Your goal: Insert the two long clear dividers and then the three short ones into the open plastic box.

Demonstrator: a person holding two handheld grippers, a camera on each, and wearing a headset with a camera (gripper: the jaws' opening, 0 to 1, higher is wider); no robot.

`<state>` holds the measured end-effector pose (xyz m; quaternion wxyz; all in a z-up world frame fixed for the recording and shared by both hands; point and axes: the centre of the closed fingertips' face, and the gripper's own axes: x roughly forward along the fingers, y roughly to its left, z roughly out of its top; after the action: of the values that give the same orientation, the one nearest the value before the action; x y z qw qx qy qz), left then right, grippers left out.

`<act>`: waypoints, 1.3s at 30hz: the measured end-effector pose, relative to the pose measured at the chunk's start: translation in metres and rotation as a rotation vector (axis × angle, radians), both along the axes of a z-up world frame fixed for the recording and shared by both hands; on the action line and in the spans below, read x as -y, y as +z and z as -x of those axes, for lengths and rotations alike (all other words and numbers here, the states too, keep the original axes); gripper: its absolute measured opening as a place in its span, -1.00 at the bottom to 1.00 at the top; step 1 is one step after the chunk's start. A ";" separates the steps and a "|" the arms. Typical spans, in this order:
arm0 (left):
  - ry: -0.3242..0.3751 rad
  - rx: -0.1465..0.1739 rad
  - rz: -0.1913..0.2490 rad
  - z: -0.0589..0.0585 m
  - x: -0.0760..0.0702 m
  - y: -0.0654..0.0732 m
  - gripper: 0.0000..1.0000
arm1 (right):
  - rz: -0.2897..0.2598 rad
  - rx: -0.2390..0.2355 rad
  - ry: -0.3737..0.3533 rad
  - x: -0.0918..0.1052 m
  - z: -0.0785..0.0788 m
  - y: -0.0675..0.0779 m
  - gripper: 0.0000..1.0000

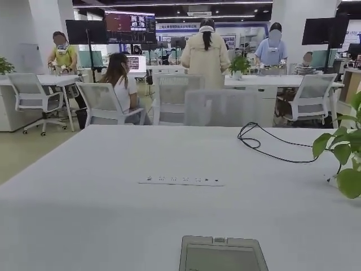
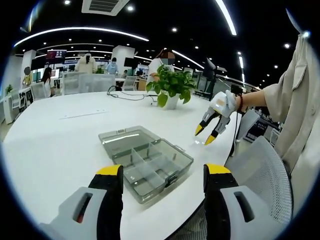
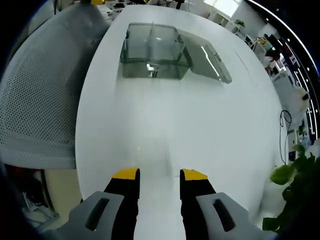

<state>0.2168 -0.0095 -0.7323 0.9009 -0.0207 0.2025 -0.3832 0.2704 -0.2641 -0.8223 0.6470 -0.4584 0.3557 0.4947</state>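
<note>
Although clear dividers [image 2: 139, 158] are seen standing inside the open plastic box [image 2: 161, 183] near the bench [image 2: 55, 150] edge, all 5 cannot be counted. Left gripper [image 2: 163, 169] and right gripper [image 3: 159, 174] are held clear of it, jaws parted, nothing gripped.

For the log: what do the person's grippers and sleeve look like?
The left gripper and right gripper match: pale grey bodies with dark slots, black jaws tipped yellow. The person wears a loose beige sleeve, and a thin dark cable hangs below the right gripper.
</note>
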 end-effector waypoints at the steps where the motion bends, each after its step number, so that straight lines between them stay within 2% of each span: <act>1: 0.000 -0.001 0.002 0.000 0.000 0.000 0.28 | -0.008 0.015 0.008 -0.004 -0.002 0.004 -0.36; 3: 0.003 -0.002 0.012 0.000 0.001 0.001 0.26 | -0.037 0.062 0.014 -0.018 -0.006 0.015 -0.36; 4: 0.004 -0.005 0.017 0.000 0.001 0.001 0.23 | -0.045 0.067 0.021 -0.023 -0.005 0.018 -0.36; 6: 0.008 -0.009 0.034 0.000 0.003 0.002 0.19 | -0.079 0.121 0.036 -0.040 -0.009 0.029 -0.36; 11: 0.027 -0.033 0.087 -0.001 0.005 0.004 0.05 | -0.162 0.179 0.079 -0.082 -0.006 0.051 -0.36; 15: 0.038 -0.046 0.105 0.000 0.005 0.004 -0.02 | -0.209 0.210 0.114 -0.110 -0.002 0.061 -0.36; 19: 0.043 -0.055 0.122 0.000 0.005 0.005 -0.09 | -0.259 0.221 0.146 -0.137 0.004 0.070 -0.35; 22: 0.041 -0.061 0.139 0.000 0.006 0.006 -0.21 | -0.288 0.222 0.170 -0.153 0.010 0.074 -0.35; 26: 0.054 -0.072 0.189 0.000 0.007 0.010 -0.30 | -0.333 0.220 0.199 -0.175 0.019 0.080 -0.35; 29: 0.054 -0.078 0.210 0.000 0.008 0.012 -0.35 | -0.358 0.224 0.220 -0.188 0.024 0.084 -0.35; 39: 0.053 -0.115 0.289 0.002 0.015 0.017 -0.57 | -0.424 0.224 0.267 -0.218 0.040 0.093 -0.35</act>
<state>0.2143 -0.0245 -0.7157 0.8853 -0.1774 0.1957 -0.3827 0.2308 -0.0466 -0.7291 0.6928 -0.4073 0.1069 0.5854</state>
